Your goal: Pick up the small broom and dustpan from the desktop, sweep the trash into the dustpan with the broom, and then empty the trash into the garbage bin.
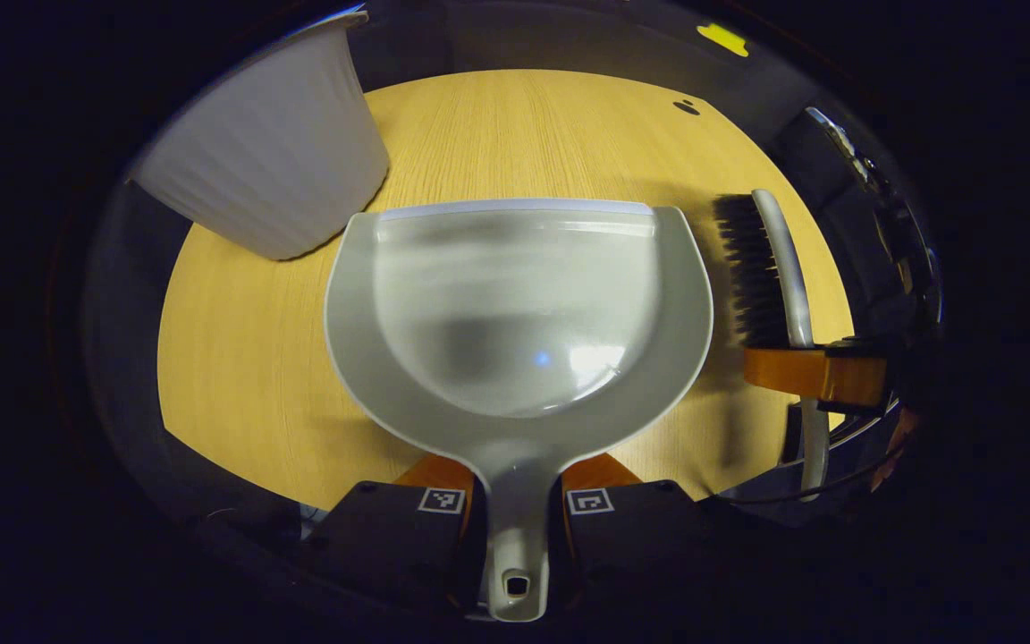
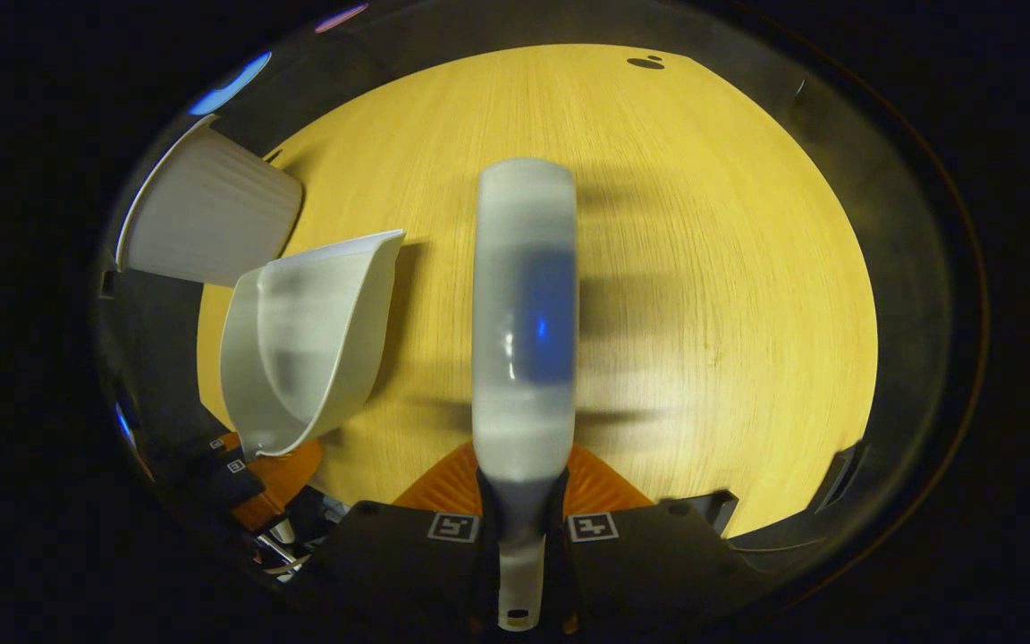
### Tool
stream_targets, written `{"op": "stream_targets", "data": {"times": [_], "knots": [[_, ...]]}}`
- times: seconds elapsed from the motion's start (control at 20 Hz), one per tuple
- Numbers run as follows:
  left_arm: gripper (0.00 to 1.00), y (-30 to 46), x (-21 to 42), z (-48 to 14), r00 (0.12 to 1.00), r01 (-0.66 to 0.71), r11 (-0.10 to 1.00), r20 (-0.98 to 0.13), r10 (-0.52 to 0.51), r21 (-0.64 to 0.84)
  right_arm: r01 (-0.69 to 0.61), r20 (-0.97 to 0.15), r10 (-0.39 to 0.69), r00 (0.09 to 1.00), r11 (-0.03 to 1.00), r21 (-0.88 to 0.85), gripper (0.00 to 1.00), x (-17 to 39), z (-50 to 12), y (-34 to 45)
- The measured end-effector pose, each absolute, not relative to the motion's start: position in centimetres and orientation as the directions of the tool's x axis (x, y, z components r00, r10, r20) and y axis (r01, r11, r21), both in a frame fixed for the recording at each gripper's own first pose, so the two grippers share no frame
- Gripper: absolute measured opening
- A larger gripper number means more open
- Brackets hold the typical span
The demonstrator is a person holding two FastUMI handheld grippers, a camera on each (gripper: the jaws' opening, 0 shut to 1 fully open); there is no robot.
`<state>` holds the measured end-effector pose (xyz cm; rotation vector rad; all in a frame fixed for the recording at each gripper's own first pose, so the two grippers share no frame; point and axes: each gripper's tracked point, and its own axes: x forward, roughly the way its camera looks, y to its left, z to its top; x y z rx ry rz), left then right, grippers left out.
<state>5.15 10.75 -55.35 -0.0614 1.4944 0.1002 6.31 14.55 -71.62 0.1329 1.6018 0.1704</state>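
Grey dustpan pinched in my left claw, broom in my right claw; trash seemingly gone, so tipping into the bin comes next.

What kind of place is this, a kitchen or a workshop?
Probably neither: it looks like a staged booth. A bare wooden table stands against dark surroundings, carrying a white garbage bin, with a dustpan and broom held over it.

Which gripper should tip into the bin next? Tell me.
Left. Its fingers clamp the dustpan handle, and the garbage bin stands just beside the pan's front edge. The right gripper holds the broom.
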Motion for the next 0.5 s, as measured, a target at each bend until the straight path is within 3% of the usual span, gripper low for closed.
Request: {"op": "stream_targets", "data": {"times": [0.3,0.5], "knots": [[0.25,10.7,5.9,-56.3,0.016,-0.127,0.991,-0.999,0.039,0.036,-0.057,-0.99,0.106,-0.097,0.992,0.112,0.22,5.5,-73.7,14.4],[0.27,10.8,6.0,-56.8,0.002,-0.134,0.991,-0.999,0.033,0.032,-0.074,-0.992,0.083,-0.091,0.993,0.09,0.23,5.3,-73.6,14.7]]}}
